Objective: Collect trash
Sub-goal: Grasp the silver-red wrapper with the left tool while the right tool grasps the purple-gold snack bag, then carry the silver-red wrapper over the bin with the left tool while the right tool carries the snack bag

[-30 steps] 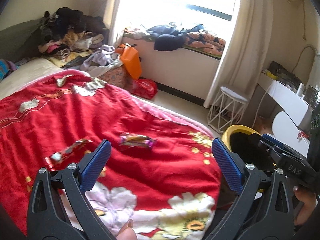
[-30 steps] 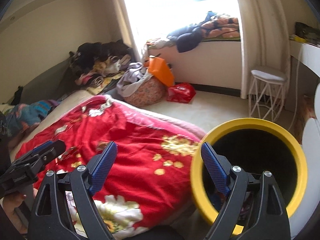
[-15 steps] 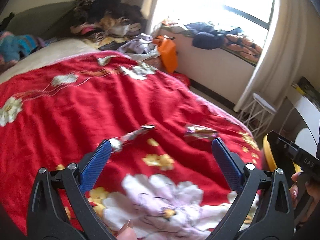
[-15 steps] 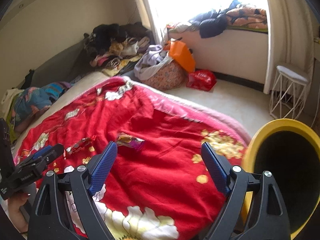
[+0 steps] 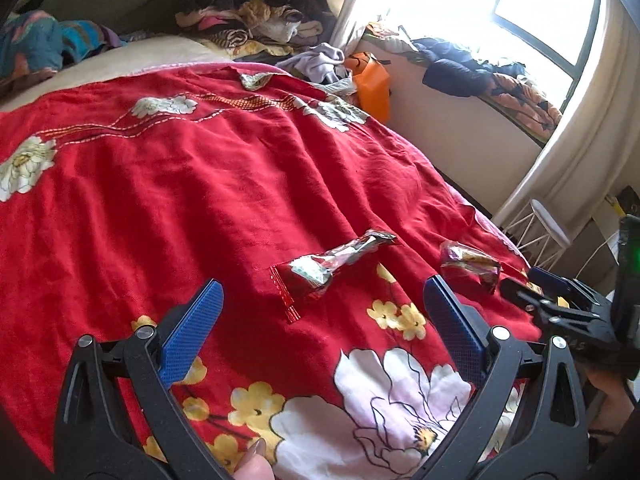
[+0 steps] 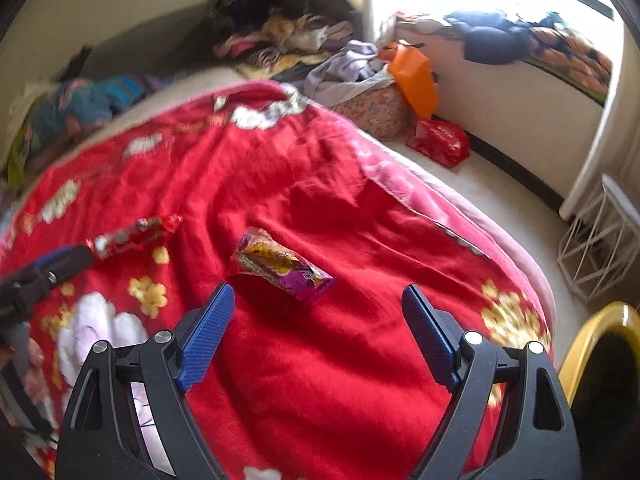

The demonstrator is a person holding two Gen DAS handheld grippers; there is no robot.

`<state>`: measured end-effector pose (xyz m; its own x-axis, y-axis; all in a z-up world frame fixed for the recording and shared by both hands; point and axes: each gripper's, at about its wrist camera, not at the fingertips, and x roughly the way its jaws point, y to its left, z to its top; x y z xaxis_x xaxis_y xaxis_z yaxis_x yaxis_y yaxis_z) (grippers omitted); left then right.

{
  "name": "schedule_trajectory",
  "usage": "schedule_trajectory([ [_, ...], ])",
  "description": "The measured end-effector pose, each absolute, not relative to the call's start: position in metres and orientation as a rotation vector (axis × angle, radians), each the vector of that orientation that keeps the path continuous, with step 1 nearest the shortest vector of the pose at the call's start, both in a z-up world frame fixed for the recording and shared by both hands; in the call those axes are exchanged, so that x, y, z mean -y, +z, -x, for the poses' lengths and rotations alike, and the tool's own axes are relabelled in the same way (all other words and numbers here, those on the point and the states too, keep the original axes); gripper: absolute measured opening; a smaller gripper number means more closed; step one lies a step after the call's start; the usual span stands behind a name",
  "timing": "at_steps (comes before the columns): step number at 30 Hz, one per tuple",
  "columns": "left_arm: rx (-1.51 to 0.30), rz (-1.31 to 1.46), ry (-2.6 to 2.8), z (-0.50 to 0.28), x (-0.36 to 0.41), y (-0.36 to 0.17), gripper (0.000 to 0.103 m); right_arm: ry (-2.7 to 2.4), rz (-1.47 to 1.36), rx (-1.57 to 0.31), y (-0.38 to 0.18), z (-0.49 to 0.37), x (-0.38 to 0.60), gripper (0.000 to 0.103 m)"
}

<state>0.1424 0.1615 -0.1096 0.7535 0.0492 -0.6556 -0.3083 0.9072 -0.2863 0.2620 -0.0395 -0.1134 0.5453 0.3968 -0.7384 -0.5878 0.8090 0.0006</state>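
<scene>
Your left hand-held gripper [image 5: 320, 304] and right hand-held gripper [image 6: 318, 312] both gape wide and empty above the red wrapper [image 5: 328, 266] and purple wrapper [image 6: 280, 266] on the bed [image 5: 180, 184].

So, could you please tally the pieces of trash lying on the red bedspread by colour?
Red and silver wrapper: 1
Purple and yellow wrapper: 1
Total: 2
</scene>
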Motion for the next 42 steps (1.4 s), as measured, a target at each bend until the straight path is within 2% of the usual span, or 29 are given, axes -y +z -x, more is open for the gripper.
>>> schedule_trajectory([
  [5,-0.697,0.404,0.198,-0.148,-0.165,-0.113,0.085,0.599,0.382,-0.783,-0.125,-0.266,0.019,0.082],
  [8,-0.705,0.408,0.195,-0.152,-0.165,-0.117,0.075,0.621,0.401,-0.804,-0.131,-0.271,0.014,0.061],
  [10,-0.713,0.411,0.200,-0.154,-0.167,-0.120,0.069,0.641,0.391,-0.833,-0.135,-0.272,0.012,0.031],
  [19,-0.716,0.410,0.207,-0.154,-0.168,-0.121,0.038,0.678,0.273,-0.834,-0.134,-0.248,0.031,0.030],
  [21,-0.712,0.403,0.202,-0.153,-0.166,-0.119,0.024,0.673,0.234,-0.837,-0.132,-0.245,0.037,0.030],
  [25,-0.702,0.380,0.176,-0.152,-0.158,-0.111,0.018,0.657,0.179,-0.831,-0.126,-0.235,0.056,0.030],
  [27,-0.695,0.365,0.158,-0.152,-0.153,-0.107,0.009,0.645,0.144,-0.828,-0.122,-0.231,0.068,0.030],
  [32,-0.678,0.334,0.109,-0.152,-0.137,-0.094,0.005,0.616,0.085,-0.798,-0.110,-0.222,0.089,0.030],
  [42,-0.642,0.266,-0.029,-0.154,-0.083,-0.068,0.004,0.543,-0.016,-0.755,-0.087,-0.217,0.136,0.030],
])
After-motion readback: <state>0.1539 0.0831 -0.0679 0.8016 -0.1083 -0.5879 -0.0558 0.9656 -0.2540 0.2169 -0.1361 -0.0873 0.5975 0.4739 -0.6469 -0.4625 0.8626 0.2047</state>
